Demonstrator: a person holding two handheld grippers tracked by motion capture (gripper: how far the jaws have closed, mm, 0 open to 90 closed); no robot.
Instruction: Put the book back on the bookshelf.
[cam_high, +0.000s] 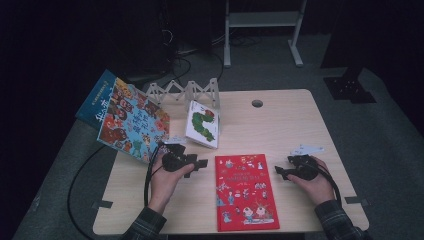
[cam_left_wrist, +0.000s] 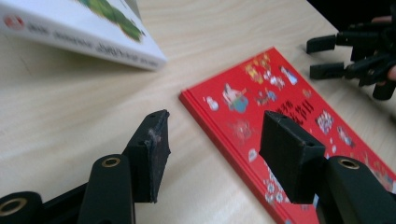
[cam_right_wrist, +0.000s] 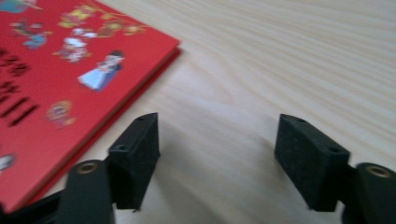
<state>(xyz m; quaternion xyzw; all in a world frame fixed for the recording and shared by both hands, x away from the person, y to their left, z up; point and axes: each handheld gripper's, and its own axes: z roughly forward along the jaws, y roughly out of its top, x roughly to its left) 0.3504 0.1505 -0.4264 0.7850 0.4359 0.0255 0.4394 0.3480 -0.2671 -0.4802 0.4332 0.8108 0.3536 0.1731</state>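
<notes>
High view: red book (cam_high: 246, 191) on table (cam_high: 290, 125)

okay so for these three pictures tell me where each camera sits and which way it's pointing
High view: above the person's side, facing forward and down on the table; both forearms, left tool and right tool show.
Left gripper view: rides the left tool, looking across the red book toward the right tool; own open jaws show.
Right gripper view: rides the right tool, looking low over bare wood; own open jaws show.
Shared: the red book appears in all three.
</notes>
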